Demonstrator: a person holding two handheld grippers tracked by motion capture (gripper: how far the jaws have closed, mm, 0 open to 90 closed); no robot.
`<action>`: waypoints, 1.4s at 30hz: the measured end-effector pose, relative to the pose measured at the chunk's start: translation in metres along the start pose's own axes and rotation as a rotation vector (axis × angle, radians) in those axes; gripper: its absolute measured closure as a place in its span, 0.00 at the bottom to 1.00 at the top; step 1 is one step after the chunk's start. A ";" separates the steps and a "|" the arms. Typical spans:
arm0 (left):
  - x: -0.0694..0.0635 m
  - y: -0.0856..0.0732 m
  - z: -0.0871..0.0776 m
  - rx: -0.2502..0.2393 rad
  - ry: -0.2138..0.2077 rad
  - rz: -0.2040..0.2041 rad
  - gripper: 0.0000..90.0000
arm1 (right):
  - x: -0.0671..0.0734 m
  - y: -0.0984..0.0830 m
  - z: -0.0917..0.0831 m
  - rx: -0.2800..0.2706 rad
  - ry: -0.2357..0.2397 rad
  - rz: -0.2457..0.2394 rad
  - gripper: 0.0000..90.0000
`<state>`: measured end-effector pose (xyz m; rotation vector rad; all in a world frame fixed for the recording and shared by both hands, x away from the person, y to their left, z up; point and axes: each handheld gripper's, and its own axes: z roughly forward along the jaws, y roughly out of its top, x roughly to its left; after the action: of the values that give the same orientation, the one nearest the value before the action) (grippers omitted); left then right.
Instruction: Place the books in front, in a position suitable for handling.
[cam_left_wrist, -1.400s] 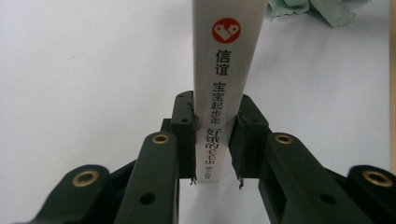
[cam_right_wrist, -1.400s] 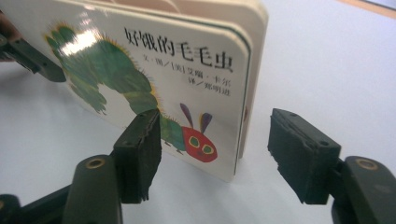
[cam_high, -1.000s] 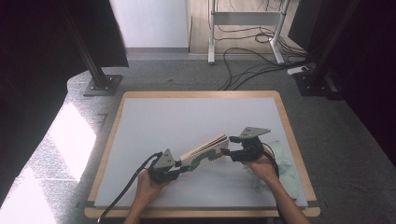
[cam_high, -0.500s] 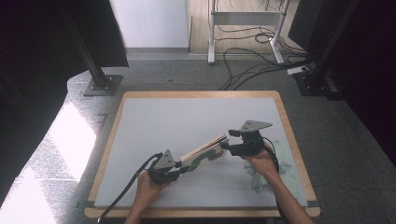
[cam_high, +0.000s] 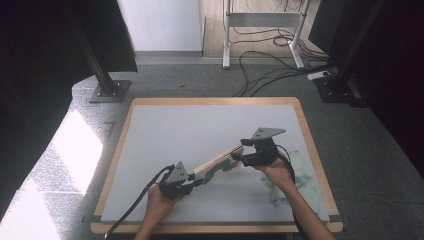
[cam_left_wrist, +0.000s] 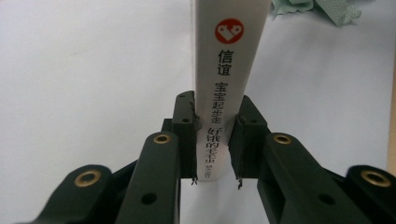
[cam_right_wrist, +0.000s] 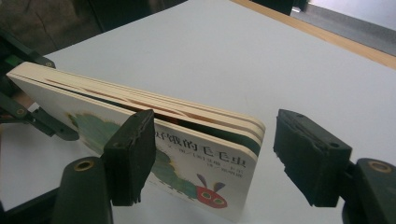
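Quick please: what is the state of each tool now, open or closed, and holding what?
Left tool: closed on the spine of the board book.
Right tool: open, jaws apart around the book's corner, not gripping.

Bright sun patch on floor (cam_high: 75, 145) at left, dark surroundings, sharp close-ups

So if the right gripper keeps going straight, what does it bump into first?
Probably the book. The right gripper is open, its fingers on either side of the book's near corner, so going on it would most likely meet that end; depth is unclear.
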<state>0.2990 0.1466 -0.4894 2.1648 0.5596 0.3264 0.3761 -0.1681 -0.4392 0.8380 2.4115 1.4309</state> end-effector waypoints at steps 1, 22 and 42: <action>-0.001 0.000 0.000 0.000 0.002 0.002 0.83 | 0.000 0.000 0.000 0.000 0.000 0.001 0.32; 0.001 -0.001 0.000 -0.005 -0.009 -0.002 0.83 | -0.025 -0.079 -0.064 0.237 -0.168 0.116 0.15; 0.003 -0.002 0.000 -0.014 -0.017 -0.010 0.82 | -0.023 -0.105 -0.069 0.323 -0.117 0.136 0.85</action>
<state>0.3014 0.1491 -0.4912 2.1486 0.5567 0.3058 0.3259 -0.2702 -0.4967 1.1430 2.5738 1.0109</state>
